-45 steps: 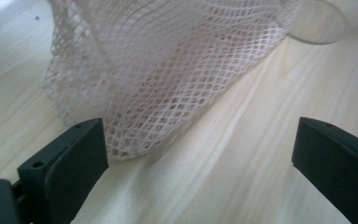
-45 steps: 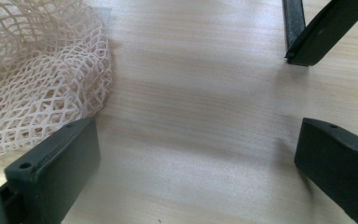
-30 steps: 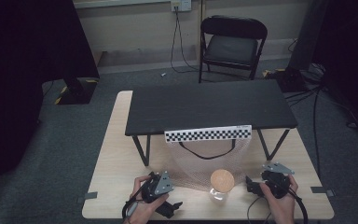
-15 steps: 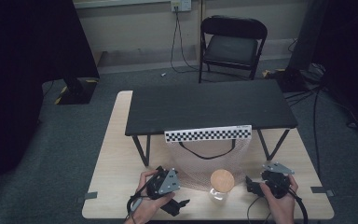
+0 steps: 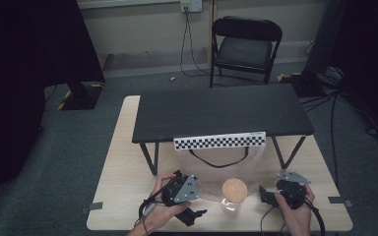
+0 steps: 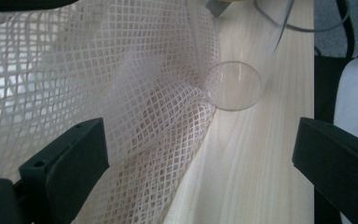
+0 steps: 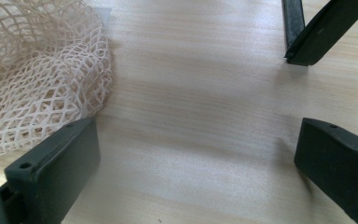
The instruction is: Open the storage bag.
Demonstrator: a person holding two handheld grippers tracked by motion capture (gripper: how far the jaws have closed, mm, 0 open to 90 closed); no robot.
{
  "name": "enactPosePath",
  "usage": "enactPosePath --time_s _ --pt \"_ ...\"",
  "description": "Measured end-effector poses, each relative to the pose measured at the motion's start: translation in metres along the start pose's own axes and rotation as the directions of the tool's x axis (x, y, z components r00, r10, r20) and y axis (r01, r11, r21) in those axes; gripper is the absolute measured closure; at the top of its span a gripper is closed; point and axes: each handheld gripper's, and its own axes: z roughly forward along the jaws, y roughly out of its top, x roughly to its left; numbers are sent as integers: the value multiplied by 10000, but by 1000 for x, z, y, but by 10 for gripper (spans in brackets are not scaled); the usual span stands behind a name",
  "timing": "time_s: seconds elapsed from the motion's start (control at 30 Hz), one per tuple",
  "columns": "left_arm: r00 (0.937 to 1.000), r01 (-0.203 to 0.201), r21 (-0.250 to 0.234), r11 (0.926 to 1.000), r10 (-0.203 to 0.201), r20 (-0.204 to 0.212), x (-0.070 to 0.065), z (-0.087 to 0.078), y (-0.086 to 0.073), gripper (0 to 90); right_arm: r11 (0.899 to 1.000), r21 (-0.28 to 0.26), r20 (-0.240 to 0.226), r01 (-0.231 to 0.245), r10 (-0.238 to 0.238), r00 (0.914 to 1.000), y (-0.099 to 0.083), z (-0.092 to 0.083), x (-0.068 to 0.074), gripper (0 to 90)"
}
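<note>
One mesh bag [image 5: 216,169], one glass jar [image 5: 234,196] with one wooden lid [image 5: 234,189], two claws, one chair [image 5: 246,46].

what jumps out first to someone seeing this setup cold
A white mesh bag with a black handle hangs off the low black table onto the wooden tabletop. A clear glass jar with a wooden lid stands at its front edge, between the open left gripper and right gripper.

Black grippers [image 5: 189,195], seemingly grey-plated
</note>
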Motion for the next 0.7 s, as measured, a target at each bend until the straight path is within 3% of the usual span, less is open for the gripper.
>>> enactPosePath --time_s 0.13,0.4,0.57,0.6,0.7 --pt "9997 -128 13 9999 128 196 2 -1 7 30 10000 -1 1 1 -1 10000 0 0 0 0" --pt "9977 -648 -59 9979 649 199 5 -1 19 31 10000 -1 9 -1 1 10000 0 0 0 0" --pt "9958 -915 -328 9953 914 -67 13 -6 30 30 10000 0 9 1 -1 10000 0 0 0 0" --pt "9950 -991 -530 9937 998 105 17 -8 35 29 10000 -1 8 -2 2 10000 0 0 0 0" --pt "9920 -1261 -629 9900 1263 -7 21 -9 42 30 10000 0 9 -1 1 10000 0 0 0 0"
